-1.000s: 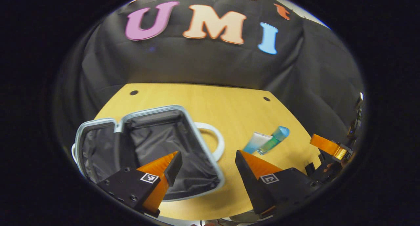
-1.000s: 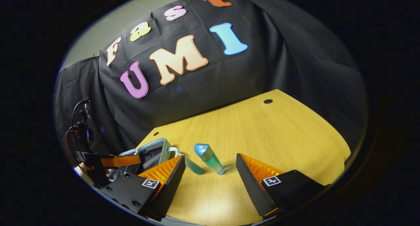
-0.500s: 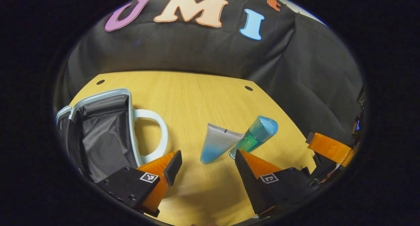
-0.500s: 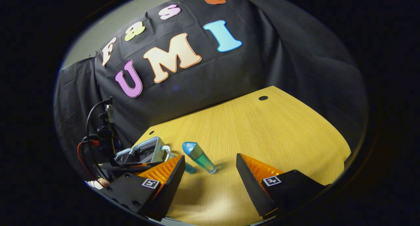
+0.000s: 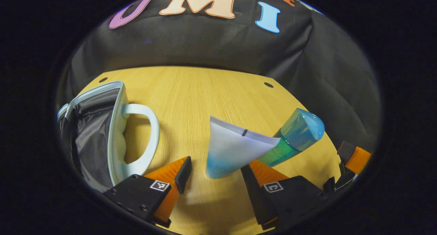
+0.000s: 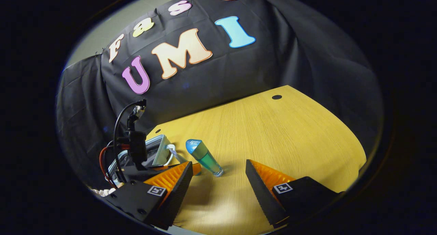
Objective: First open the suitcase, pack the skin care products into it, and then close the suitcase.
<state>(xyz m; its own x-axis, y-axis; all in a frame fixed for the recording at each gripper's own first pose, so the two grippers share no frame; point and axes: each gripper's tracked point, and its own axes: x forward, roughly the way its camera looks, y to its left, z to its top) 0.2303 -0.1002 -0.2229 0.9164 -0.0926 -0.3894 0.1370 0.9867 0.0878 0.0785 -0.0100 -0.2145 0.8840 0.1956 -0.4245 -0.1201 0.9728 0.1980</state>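
The table (image 5: 205, 91) is yellow wood and lies under both tongs.

The case (image 5: 99, 125) is open, with a dark lining and a white handle (image 5: 146, 139). In the left gripper view it sits ahead and to the left of the left tongs (image 5: 213, 170). In the right gripper view the case (image 6: 155, 153) is far to the left, partly behind the other tool.

The tube (image 5: 232, 148) is white and blue. It lies on the table with its blue cap end between the 2 fingers of the left tongs. The fingers are wide apart, and the right one looks very near the tube, but I cannot tell if it touches. They hold nothing.

The bottle (image 5: 290, 139) is green with a blue cap. It lies just beside the tube, ahead and to the right of the left tongs. In the right gripper view the bottle (image 6: 203, 156) lies ahead of the right tongs (image 6: 218, 177), a bit to the left. These tongs are wide open too and hold nothing.
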